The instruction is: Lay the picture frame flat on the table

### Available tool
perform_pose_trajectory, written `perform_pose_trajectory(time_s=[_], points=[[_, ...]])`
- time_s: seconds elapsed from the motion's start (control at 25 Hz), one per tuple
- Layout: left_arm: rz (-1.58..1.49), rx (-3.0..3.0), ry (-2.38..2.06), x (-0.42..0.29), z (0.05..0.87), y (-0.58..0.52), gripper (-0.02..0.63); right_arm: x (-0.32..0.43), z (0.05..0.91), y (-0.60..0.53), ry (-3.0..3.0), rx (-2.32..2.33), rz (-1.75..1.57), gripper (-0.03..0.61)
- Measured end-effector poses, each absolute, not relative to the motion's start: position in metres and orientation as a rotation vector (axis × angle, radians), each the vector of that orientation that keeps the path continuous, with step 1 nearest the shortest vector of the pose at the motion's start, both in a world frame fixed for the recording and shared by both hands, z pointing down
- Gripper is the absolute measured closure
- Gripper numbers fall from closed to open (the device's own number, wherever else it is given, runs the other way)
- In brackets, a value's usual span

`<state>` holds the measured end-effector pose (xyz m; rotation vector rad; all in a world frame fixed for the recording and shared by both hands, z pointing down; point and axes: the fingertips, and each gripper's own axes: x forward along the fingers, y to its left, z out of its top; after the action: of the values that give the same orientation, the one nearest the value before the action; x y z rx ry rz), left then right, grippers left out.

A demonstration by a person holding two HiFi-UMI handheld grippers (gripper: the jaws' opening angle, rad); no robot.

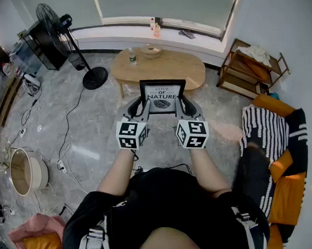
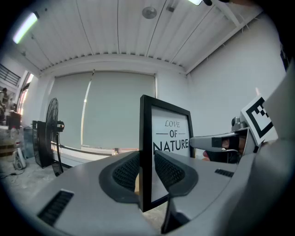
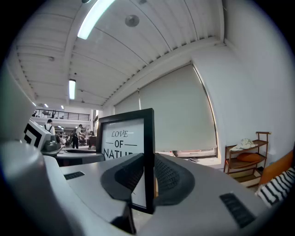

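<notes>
A black picture frame point(image 1: 162, 97) with a white print reading "LOVE OF NATURE" is held up in the air, in front of the oval wooden table point(image 1: 189, 66). My left gripper point(image 1: 139, 107) is shut on the frame's left edge point(image 2: 146, 161), and my right gripper point(image 1: 182, 106) is shut on its right edge point(image 3: 148, 156). In both gripper views the frame stands upright between the ribbed pads, print facing me. The frame's lower part is hidden behind the jaws.
On the table stand a small bottle point(image 1: 132, 56) and a wooden bowl point(image 1: 151, 50). A standing fan point(image 1: 61, 32) is at the left, a wooden shelf rack point(image 1: 247, 68) at the right, and an orange sofa with a striped throw point(image 1: 275, 140) beyond it. Cables run over the marble floor.
</notes>
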<state>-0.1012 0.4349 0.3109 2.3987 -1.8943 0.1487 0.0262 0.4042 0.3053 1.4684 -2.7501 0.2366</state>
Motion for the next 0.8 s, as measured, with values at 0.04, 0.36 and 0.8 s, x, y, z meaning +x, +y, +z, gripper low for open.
perform_pose_trajectory(time_s=[0.04, 0.36, 0.8], points=[[0.151, 2.406, -1.891, -0.097, 0.310, 0.436, 0.497, 0.030, 0.306, 0.405, -2.752, 1.468, 0.243, 0.492], [0.174, 2.432, -1.848, -0.050, 0.316, 0.436, 0.499, 0.077, 0.312, 0.403, -2.759, 1.453, 0.274, 0.492], [0.203, 2.463, -1.809, 0.008, 0.326, 0.426, 0.503, 0.135, 0.323, 0.391, -2.760, 1.439, 0.310, 0.492]])
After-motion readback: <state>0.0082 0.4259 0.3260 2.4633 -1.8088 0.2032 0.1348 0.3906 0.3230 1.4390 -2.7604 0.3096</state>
